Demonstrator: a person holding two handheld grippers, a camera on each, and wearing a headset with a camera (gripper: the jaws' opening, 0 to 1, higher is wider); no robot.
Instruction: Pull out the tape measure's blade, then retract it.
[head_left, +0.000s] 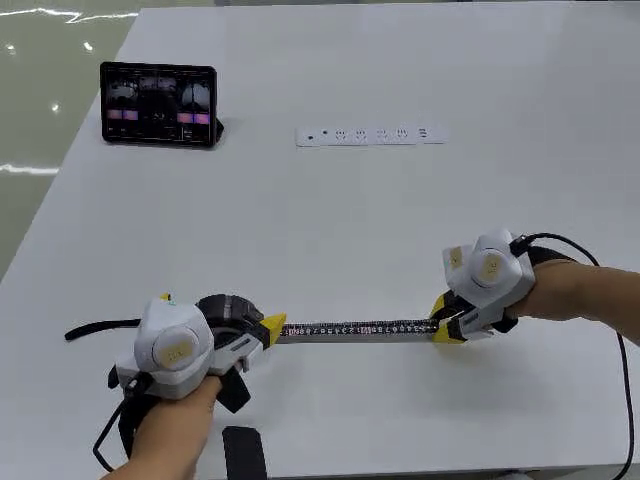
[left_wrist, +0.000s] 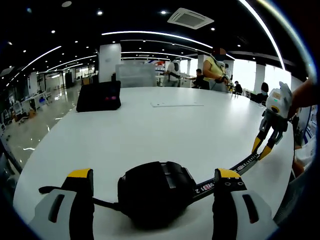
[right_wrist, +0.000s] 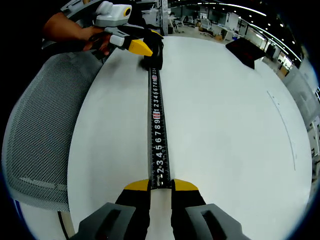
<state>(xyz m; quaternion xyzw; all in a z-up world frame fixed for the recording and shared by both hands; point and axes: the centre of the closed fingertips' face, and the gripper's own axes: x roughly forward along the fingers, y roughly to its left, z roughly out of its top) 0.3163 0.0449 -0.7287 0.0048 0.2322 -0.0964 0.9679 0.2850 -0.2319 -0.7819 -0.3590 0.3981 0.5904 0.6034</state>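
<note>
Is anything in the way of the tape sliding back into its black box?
No, nothing I can see. The blade lies straight on the bare table, from the right claw pinching its tip to the case at the left claw.

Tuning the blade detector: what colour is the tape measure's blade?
The blade is black with white numerals, some red; clearest in the right gripper view.

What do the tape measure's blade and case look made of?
The blade looks like thin coated metal: black, printed numerals, lying straight and flat. The case looks like matte black plastic, maybe rubber-clad; its dull highlights leave that open.
</note>
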